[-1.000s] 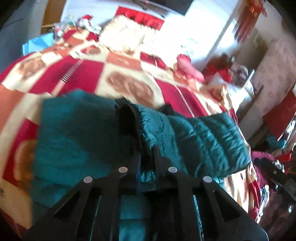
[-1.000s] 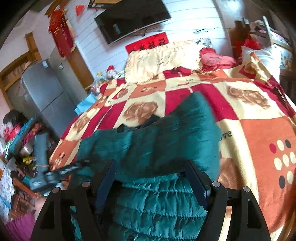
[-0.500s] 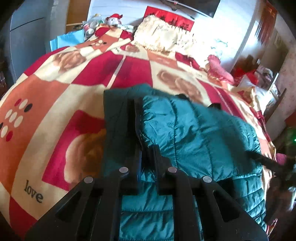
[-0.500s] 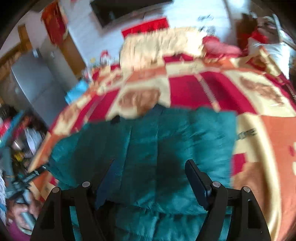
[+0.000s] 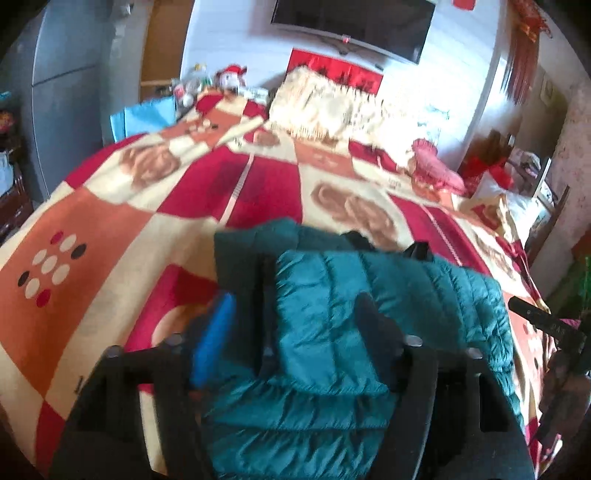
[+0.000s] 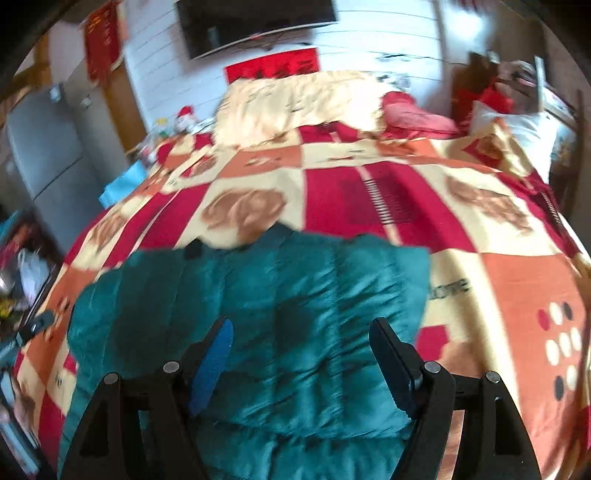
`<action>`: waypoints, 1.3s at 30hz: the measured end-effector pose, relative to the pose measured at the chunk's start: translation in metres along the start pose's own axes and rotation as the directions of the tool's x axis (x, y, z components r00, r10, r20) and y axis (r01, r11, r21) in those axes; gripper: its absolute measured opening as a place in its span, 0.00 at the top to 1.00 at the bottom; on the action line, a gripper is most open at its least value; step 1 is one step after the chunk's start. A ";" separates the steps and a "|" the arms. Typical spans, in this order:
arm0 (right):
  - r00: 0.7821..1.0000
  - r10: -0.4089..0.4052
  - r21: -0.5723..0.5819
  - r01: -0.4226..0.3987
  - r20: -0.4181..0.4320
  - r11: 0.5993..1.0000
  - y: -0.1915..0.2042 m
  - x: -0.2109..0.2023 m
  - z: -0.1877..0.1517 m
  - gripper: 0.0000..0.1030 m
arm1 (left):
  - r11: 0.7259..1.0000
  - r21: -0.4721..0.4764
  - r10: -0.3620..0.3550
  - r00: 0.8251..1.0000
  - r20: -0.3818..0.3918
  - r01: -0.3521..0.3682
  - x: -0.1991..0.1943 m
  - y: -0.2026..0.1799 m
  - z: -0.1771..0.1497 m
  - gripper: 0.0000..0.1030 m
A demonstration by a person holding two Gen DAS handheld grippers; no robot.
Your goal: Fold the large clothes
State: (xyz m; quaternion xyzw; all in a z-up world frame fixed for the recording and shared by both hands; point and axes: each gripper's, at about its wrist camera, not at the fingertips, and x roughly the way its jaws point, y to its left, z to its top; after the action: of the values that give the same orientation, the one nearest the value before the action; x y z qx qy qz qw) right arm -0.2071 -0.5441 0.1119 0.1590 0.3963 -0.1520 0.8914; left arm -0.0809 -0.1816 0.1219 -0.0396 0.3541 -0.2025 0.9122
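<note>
A teal quilted puffer jacket (image 5: 325, 332) lies folded over on the bed, its dark lining showing at the left edge. It also shows in the right wrist view (image 6: 280, 314). My left gripper (image 5: 295, 332) is open, jaws wide apart just above the jacket's near part, holding nothing. My right gripper (image 6: 301, 347) is open too, above the jacket's near part, and empty. The right gripper's handle (image 5: 546, 325) shows at the right edge of the left wrist view.
The bed carries a red, orange and cream patterned blanket (image 6: 406, 206). A cream fringed pillow (image 6: 303, 99) and a red cushion (image 6: 417, 114) lie at the head. A grey fridge (image 6: 40, 147) and clutter stand left of the bed, a TV (image 5: 351, 22) on the wall.
My left gripper was shut on the jacket's edge, carried it over, and has now opened and let go. The jacket lies folded. Both cameras have pulled back a little.
</note>
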 end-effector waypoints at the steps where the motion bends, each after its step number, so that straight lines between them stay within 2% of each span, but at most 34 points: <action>1: 1.000 -0.007 0.014 0.007 -0.004 1.000 -0.002 0.002 0.003 0.28 | 1.000 0.020 0.007 1.000 0.005 -0.007 0.006 -0.007 -0.003 0.33; 5: 0.999 -0.010 0.009 0.010 -0.040 1.000 0.006 0.026 0.006 0.28 | 0.993 0.095 0.079 0.995 -0.057 -0.073 0.044 -0.024 -0.005 0.33; 9: 0.996 -0.061 -0.031 0.059 -0.060 0.998 0.020 0.065 0.005 0.28 | 0.971 0.169 0.186 0.978 -0.094 -0.169 0.087 -0.028 -0.007 0.33; 12: 0.990 -0.114 -0.018 0.113 -0.079 0.993 0.017 0.093 0.004 0.28 | 0.979 0.140 0.162 0.980 -0.113 -0.146 0.104 -0.018 -0.007 0.31; 16: 0.987 -0.133 0.023 0.136 -0.085 0.991 0.010 0.108 0.007 0.28 | 0.984 0.117 0.153 0.979 -0.135 -0.138 0.110 -0.013 -0.006 0.31; 21: 0.990 -0.136 0.008 0.136 -0.048 0.991 0.011 0.078 0.006 0.28 | 0.979 0.142 0.165 0.978 -0.126 -0.147 0.110 -0.017 -0.009 0.31; 26: 0.996 -0.089 -0.003 0.089 -0.004 0.996 0.006 0.034 -0.010 0.28 | 0.979 0.142 0.166 0.979 -0.121 -0.149 0.110 -0.018 -0.011 0.31; 28: 0.993 -0.111 -0.036 0.110 -0.026 0.993 0.005 0.034 -0.019 0.27 | 0.978 0.147 0.166 0.979 -0.119 -0.148 0.111 -0.019 -0.012 0.30; 31: 0.974 -0.201 -0.127 0.187 -0.108 0.974 0.004 0.056 -0.039 0.26 | 0.977 0.152 0.171 0.978 -0.119 -0.153 0.112 -0.021 -0.014 0.26; 36: 0.976 -0.186 -0.102 0.174 -0.115 0.979 -0.004 0.054 -0.043 0.24 | 0.977 0.149 0.173 0.977 -0.122 -0.154 0.113 -0.019 -0.014 0.26; 39: 0.981 -0.183 -0.062 0.179 -0.063 0.982 -0.009 0.030 -0.040 0.24 | 0.976 0.148 0.175 0.978 -0.115 -0.157 0.113 -0.020 -0.016 0.26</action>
State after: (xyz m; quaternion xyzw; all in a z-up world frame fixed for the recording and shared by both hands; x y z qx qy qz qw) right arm -0.2179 -0.5400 0.0627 0.1023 0.4433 -0.2157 0.8640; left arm -0.0229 -0.2437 0.0430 0.0666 0.3987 -0.1516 0.9020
